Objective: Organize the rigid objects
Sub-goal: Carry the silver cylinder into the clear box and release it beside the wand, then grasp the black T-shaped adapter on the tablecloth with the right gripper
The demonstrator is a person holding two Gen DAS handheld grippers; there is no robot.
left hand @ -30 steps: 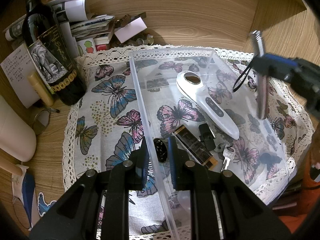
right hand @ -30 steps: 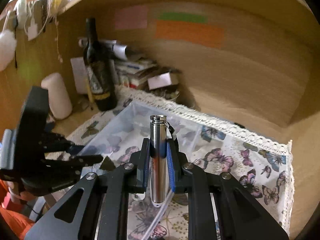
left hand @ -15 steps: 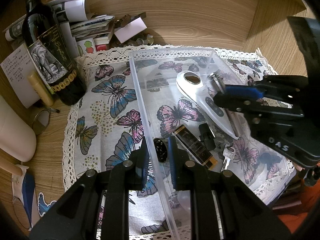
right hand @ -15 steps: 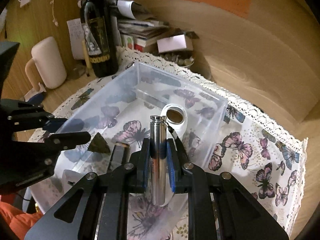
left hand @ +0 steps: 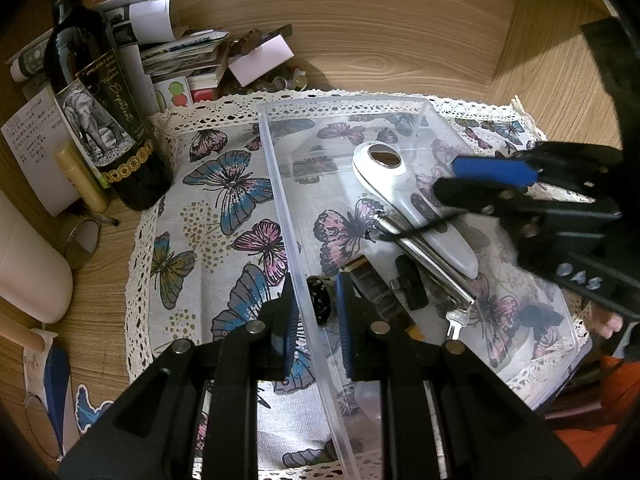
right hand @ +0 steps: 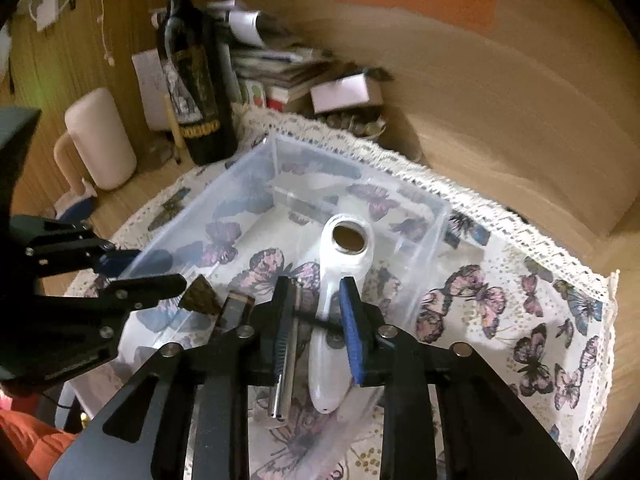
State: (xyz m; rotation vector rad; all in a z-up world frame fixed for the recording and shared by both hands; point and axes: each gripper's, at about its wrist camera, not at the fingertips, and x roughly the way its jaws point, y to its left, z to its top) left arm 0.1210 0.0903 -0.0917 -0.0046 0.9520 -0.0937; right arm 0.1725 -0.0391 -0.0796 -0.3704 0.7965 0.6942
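Observation:
A clear plastic bin (left hand: pixel 280 200) (right hand: pixel 256 160) sits on a butterfly cloth. Inside lie a white handheld device (left hand: pixel 404 192) (right hand: pixel 344 280), a silver metal cylinder (left hand: pixel 428 256) (right hand: pixel 286 360) with a black strap, a dark brown bar (left hand: pixel 380 296), a small black piece (left hand: pixel 410 284) and a key (left hand: pixel 456 320). My right gripper (right hand: pixel 316 320) (left hand: pixel 460 180) is open above the bin, the cylinder lying loose below it against the left finger. My left gripper (left hand: pixel 316 308) is shut on the bin's left wall near its front.
A dark wine bottle (left hand: pixel 104 120) (right hand: pixel 196 92) stands left of the bin with a stack of papers and books (left hand: pixel 180 56) behind it. A white mug (right hand: pixel 100 140) stands further left. The wooden back wall (left hand: pixel 400 32) curves behind.
My right gripper came down over the bin and opened. The silver cylinder left its fingers and now lies in the bin beside the white device. The left gripper has not moved.

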